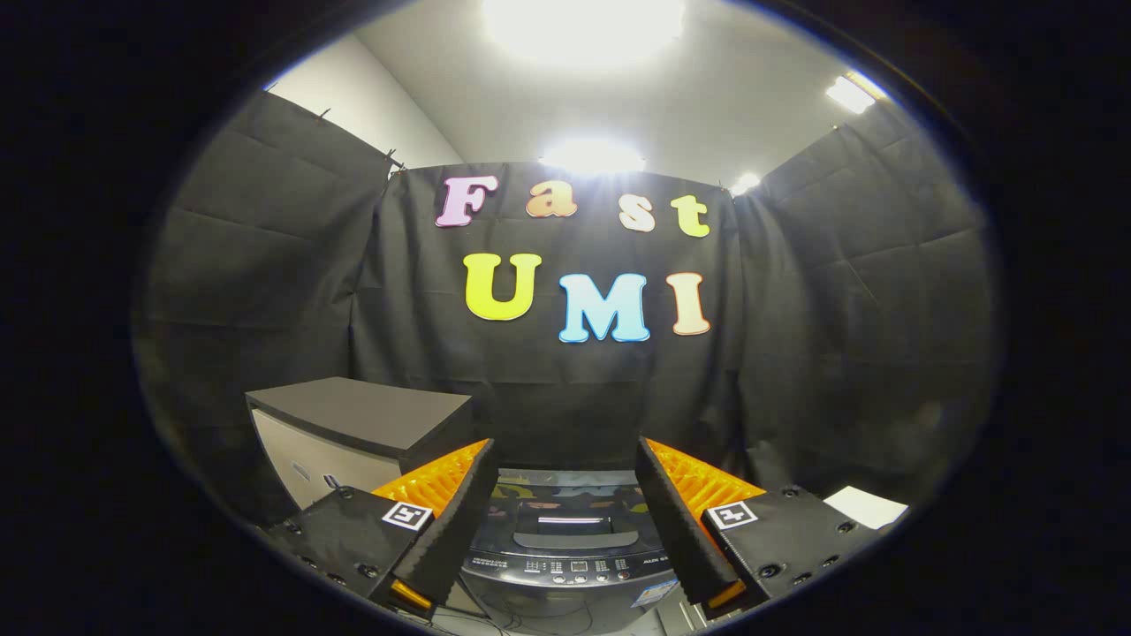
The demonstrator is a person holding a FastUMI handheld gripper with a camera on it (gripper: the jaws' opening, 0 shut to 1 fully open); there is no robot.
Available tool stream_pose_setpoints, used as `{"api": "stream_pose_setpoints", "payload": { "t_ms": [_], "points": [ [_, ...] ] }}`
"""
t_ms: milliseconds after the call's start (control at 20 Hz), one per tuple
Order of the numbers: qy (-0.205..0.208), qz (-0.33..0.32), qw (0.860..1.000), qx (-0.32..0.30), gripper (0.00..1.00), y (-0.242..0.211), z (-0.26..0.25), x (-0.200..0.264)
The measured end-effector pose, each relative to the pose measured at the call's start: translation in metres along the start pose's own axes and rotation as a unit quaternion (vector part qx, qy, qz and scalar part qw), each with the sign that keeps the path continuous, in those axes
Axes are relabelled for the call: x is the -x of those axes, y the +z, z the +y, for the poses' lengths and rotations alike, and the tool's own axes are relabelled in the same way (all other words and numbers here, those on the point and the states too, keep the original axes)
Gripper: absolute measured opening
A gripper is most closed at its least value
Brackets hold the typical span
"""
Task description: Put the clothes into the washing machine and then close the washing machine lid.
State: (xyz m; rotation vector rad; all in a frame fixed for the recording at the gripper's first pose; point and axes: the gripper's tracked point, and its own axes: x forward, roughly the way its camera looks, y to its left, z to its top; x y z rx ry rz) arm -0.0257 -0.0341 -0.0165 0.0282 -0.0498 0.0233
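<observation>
A dark top-loading washing machine [565, 579] stands low between and below my fingers, its control panel facing me. Its glossy lid [565, 508] lies flat over the tub and mirrors the wall behind. My gripper [564, 442] hovers above the machine's front and is open, with nothing between the fingers. The left finger [455, 521] and right finger [680, 521] frame the lid and panel.
A pale cabinet with a dark flat top [362, 415] stands to the left of the machine, close beside it. A white sheet [866, 505] lies to the right beyond the right finger. Black cloth walls enclose the booth on three sides.
</observation>
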Motion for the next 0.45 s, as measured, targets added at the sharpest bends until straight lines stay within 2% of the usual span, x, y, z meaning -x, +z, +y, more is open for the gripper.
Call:
{"api": "stream_pose_setpoints", "payload": {
  "t_ms": [450],
  "points": [
    [0.018,0.005,1.000,0.008,0.97,-0.009,0.006,-0.013]
  ]
}}
